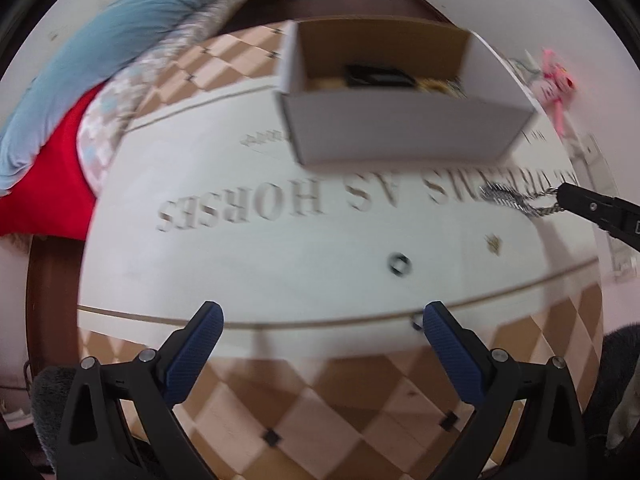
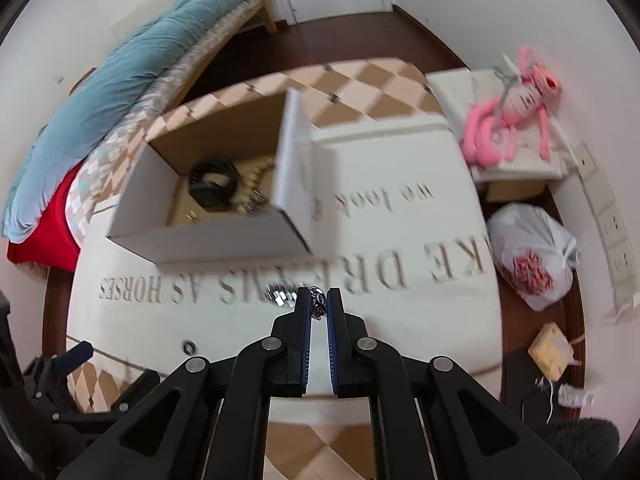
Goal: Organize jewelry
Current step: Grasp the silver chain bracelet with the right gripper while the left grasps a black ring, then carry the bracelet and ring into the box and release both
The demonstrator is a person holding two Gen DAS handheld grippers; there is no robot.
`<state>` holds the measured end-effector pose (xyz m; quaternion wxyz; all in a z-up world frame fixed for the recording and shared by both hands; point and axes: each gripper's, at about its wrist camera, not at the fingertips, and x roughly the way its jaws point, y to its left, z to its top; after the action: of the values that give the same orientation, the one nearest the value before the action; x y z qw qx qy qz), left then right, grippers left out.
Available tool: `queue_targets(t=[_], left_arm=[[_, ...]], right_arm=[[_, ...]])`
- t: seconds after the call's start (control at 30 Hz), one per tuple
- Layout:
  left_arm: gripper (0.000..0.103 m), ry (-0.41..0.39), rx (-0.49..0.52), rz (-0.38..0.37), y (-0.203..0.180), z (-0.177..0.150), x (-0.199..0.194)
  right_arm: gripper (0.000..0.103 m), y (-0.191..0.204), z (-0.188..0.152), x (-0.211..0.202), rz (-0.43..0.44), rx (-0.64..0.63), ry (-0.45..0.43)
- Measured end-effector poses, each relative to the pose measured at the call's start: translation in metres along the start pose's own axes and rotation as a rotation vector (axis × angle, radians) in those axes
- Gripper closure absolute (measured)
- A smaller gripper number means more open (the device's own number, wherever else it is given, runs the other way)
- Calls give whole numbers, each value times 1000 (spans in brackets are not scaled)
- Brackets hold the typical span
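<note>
An open white cardboard box (image 1: 404, 136) (image 2: 208, 240) stands on the white lettered cloth (image 1: 240, 248) and holds dark and gold jewelry. My right gripper (image 2: 319, 294) is shut on a silver chain (image 2: 318, 300), whose loose end (image 2: 282, 296) trails left just above the cloth. In the left wrist view the right gripper (image 1: 560, 196) holds that chain (image 1: 516, 198) at the right, in front of the box. My left gripper (image 1: 320, 312) is open and empty above the cloth's near edge. A small dark ring (image 1: 400, 264) (image 2: 189, 347) and a small gold piece (image 1: 494, 243) lie on the cloth.
A bed with blue and red bedding (image 2: 100, 92) is at the left. A pink plush toy (image 2: 508, 116) lies on a white box at the right, with a white plastic bag (image 2: 532, 256) and a yellow object (image 2: 550, 354) on the floor below it.
</note>
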<state>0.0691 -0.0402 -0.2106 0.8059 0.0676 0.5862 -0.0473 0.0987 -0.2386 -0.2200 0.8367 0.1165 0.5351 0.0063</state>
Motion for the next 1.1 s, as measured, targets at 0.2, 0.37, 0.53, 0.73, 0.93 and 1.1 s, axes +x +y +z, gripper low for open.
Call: queue_targets(t=[0.2,0.37,0.53,0.73,0.93,1.1], left_arm=[[6,1,42,-8,-23,-8,6],[6,-10,54,-1,-29,-8,8],[24,-6,67,1,-37,-9,9],[47,-3,78,-11,-41,-10,13],[81,-14,102,-39,-50,-10,11],[93,-21,137,-42,-57,-12,8]], right_arm=[[95,-24,-38,0,-1,71,51],[95,-26,-66,-1,11,108,79],[95,-26,-80,0,15,130,91],[95,-30,-79,0,3,138,93],[95,-32,-79,1,-3,146,93],[95,-31,-79,0,2,147,89]])
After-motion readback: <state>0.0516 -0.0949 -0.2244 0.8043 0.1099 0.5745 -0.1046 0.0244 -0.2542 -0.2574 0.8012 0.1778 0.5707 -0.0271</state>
